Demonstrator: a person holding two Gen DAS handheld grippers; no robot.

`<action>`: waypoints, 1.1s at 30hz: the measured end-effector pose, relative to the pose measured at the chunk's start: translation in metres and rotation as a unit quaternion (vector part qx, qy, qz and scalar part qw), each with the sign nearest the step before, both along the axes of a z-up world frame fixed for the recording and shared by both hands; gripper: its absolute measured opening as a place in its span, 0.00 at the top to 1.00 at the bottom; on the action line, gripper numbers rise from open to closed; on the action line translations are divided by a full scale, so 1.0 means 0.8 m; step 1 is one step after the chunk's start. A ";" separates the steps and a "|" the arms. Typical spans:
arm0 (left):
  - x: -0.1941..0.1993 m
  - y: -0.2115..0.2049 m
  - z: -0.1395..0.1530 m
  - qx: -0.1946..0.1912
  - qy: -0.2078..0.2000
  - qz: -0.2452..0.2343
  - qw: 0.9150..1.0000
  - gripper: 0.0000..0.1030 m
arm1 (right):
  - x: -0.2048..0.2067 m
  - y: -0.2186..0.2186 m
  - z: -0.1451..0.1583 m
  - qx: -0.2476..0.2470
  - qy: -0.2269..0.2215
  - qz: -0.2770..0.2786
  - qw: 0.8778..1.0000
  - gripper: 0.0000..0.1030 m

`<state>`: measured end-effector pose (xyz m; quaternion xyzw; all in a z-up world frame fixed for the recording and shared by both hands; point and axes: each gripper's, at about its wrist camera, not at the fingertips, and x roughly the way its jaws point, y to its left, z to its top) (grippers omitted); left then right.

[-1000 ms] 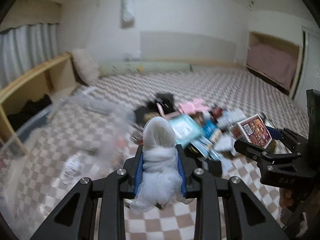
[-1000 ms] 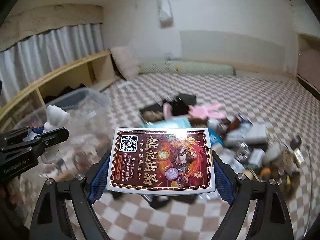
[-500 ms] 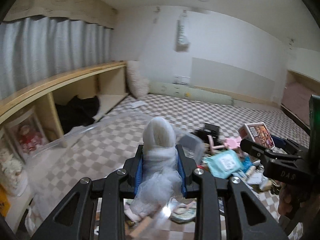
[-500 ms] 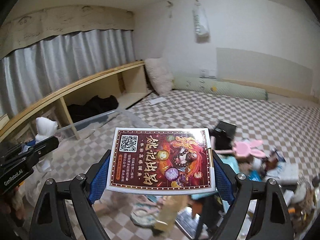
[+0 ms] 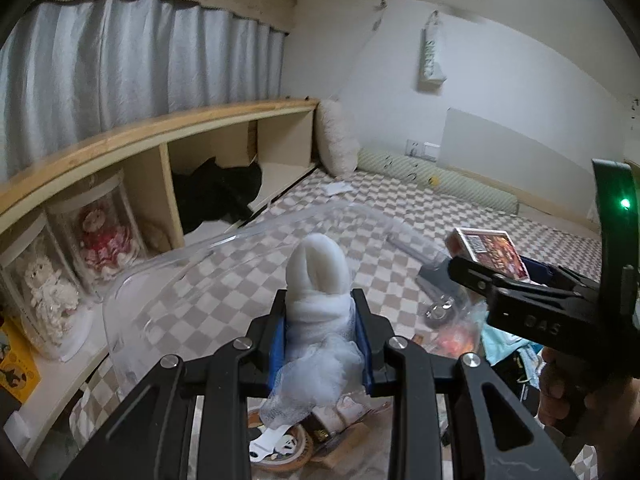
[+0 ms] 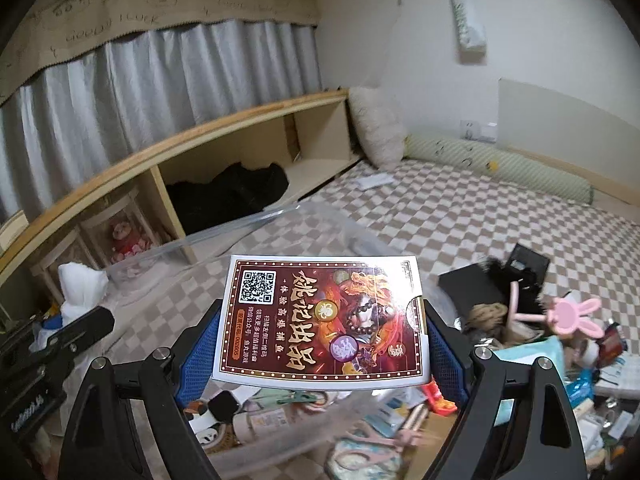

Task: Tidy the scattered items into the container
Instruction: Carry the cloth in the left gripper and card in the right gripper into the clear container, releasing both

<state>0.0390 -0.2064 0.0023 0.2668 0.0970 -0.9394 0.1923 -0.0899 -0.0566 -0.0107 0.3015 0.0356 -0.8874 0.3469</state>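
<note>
A: Status?
B: Your left gripper is clamped on the white gauze roll, right gripper on the card box, both over the clear bin. Bin's partly filled; pile at 3 o'clock remains.

white gauze bundle upright, card box flat

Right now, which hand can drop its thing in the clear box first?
Probably either, slightly the left: its hand-held gripper holds the white cloth bundle above items already in the clear box. The right hand-held gripper, gripping the card box, also hangs over it.
</note>
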 end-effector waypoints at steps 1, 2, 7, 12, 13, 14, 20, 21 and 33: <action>0.001 -0.003 -0.002 0.003 -0.003 0.004 1.000 0.72 | -0.001 -0.007 -0.004 0.006 -0.002 0.003 1.000 0.13; 0.001 -0.006 -0.003 0.006 -0.004 0.007 1.000 0.72 | -0.003 -0.016 -0.007 0.014 -0.004 0.006 1.000 0.13; 0.003 -0.019 -0.009 0.021 -0.009 0.019 1.000 0.72 | -0.006 -0.046 -0.020 0.041 -0.016 0.021 0.999 0.13; 0.000 -0.025 -0.017 0.030 -0.020 0.023 0.999 0.72 | -0.008 -0.068 -0.033 0.069 -0.025 0.027 0.997 0.13; -0.001 -0.026 -0.019 0.032 -0.022 0.024 0.999 0.72 | -0.010 -0.070 -0.037 0.074 -0.034 0.028 0.996 0.13; -0.002 -0.027 -0.021 0.036 -0.025 0.025 0.999 0.72 | -0.013 -0.072 -0.041 0.079 -0.043 0.029 0.995 0.13; -0.008 -0.031 -0.033 0.053 -0.050 0.024 0.997 0.72 | -0.025 -0.075 -0.067 0.112 -0.083 0.020 0.990 0.13; -0.009 -0.031 -0.033 0.052 -0.052 0.024 0.997 0.72 | -0.027 -0.075 -0.067 0.113 -0.087 0.020 0.990 0.13; -0.013 -0.031 -0.035 0.054 -0.065 0.024 0.996 0.71 | -0.019 -0.089 -0.081 0.201 -0.080 0.033 0.976 0.13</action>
